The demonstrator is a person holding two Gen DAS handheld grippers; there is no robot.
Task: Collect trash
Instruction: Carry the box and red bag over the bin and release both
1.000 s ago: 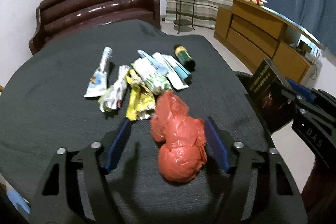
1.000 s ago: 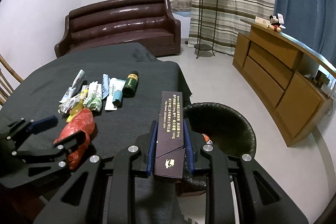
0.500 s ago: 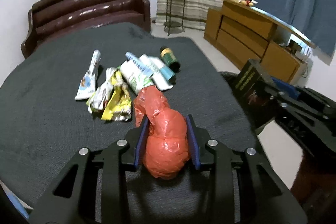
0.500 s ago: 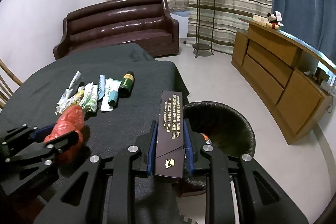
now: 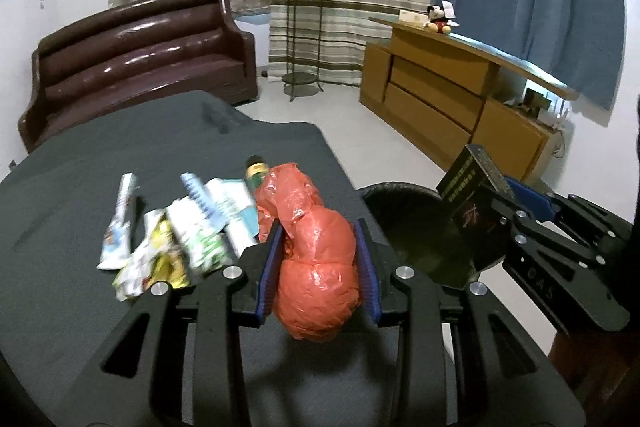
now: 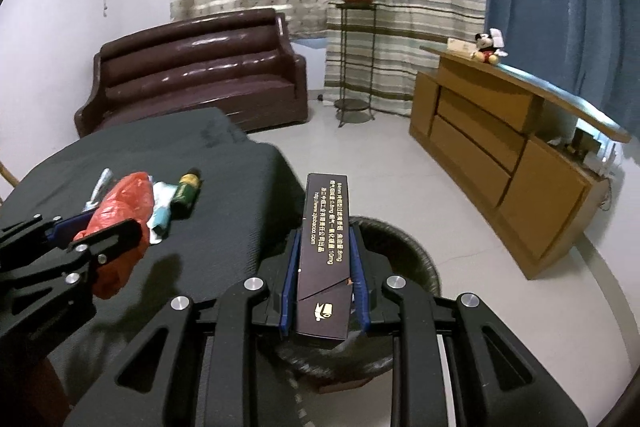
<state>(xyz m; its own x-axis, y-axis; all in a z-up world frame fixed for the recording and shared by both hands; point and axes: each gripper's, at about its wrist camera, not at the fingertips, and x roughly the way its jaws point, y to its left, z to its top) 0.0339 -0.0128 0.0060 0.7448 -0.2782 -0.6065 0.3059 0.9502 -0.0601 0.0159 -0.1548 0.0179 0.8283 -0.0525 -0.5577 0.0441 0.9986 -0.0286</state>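
Note:
My left gripper (image 5: 318, 267) is shut on a crumpled red plastic bag (image 5: 316, 267) and holds it lifted above the dark table (image 5: 120, 307); it also shows in the right wrist view (image 6: 116, 211). My right gripper (image 6: 324, 275) is shut on a long dark box with gold print (image 6: 325, 251), held over the black-lined trash bin (image 6: 416, 263). The box (image 5: 468, 195) and bin (image 5: 404, 223) also show in the left wrist view. Several wrappers (image 5: 180, 239) and a small green bottle (image 6: 187, 189) lie on the table.
A brown leather sofa (image 6: 196, 75) stands behind the table. A wooden sideboard (image 6: 504, 155) with a plush toy (image 6: 486, 47) is at the right. A plant stand (image 6: 354, 59) is by the striped curtains. The bin stands on the pale floor off the table's right edge.
My left gripper closed on the red bag and lifted it off the table, moving right toward the bin. My right gripper kept the box and moved over the bin.

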